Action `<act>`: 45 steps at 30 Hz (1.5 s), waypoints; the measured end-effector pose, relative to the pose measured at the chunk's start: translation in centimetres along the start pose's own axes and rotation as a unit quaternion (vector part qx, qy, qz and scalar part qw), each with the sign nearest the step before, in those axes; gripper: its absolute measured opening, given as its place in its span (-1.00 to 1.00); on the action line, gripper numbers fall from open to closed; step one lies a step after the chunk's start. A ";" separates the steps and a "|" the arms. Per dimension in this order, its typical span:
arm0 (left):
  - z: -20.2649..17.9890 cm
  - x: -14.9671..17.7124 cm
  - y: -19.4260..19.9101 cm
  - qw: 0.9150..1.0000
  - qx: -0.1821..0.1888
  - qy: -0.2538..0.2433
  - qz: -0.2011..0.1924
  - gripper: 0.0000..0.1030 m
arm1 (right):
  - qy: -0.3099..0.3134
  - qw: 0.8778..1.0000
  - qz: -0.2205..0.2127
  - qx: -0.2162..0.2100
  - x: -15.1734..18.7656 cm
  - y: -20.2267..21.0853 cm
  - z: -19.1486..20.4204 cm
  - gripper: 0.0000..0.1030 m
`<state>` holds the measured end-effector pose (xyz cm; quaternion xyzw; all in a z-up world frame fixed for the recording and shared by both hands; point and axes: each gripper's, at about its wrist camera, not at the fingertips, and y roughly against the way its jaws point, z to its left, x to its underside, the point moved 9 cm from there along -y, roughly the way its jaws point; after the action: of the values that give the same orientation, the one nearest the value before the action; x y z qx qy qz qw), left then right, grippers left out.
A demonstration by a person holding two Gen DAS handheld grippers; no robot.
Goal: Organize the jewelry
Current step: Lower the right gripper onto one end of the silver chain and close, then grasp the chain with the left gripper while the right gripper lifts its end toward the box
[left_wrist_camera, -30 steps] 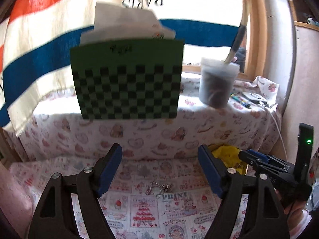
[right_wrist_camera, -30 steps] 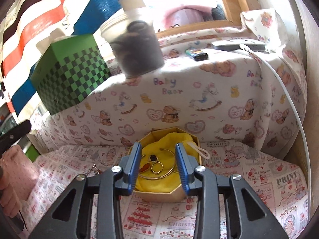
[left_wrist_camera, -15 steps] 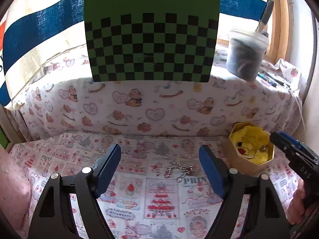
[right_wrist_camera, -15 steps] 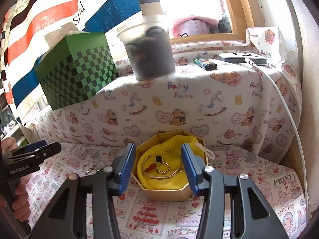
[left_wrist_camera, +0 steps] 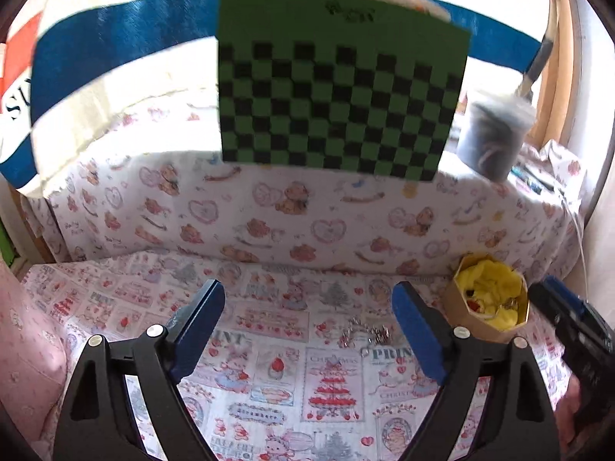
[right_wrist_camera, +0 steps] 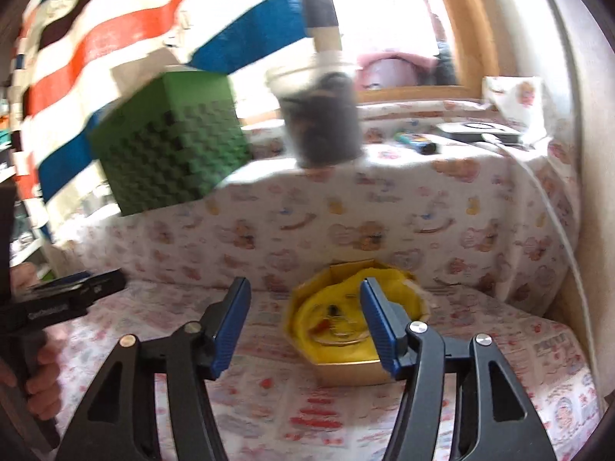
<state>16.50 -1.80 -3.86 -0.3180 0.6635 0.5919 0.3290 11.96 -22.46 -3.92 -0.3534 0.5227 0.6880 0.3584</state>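
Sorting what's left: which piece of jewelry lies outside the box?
The silver chain, loose on the printed cloth left of the gold box. The other pieces lie on the yellow fabric inside it.

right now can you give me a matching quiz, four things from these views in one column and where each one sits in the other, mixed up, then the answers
Things:
1. silver chain
2. gold box
3. green checkered box
4. plastic cup

Places:
A. on the raised ledge, right of the checkered box
B. loose on the printed cloth, left of the gold box
C. on the raised ledge, before the striped fabric
D. on the printed cloth at the foot of the ledge, lined with yellow cloth

Pairs: 1-B, 2-D, 3-C, 4-A
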 end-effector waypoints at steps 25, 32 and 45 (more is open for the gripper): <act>5.7 0.2 -2.3 0.997 -0.050 0.047 0.020 0.91 | 0.011 0.971 0.237 -0.011 6.6 -11.7 8.2 -0.65; 4.9 0.7 -2.8 0.998 -0.050 0.033 0.021 0.91 | -0.007 0.975 0.222 -0.020 6.8 -12.4 7.4 -0.87; -2.6 3.5 -6.6 0.996 0.052 -0.041 0.062 0.90 | -0.010 0.993 0.106 -0.046 3.5 -3.6 3.6 -0.87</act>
<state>19.66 -5.15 -10.25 -0.2339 0.6979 0.5886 0.3345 12.90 -17.83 -7.90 -0.3047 0.5217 0.7490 0.2720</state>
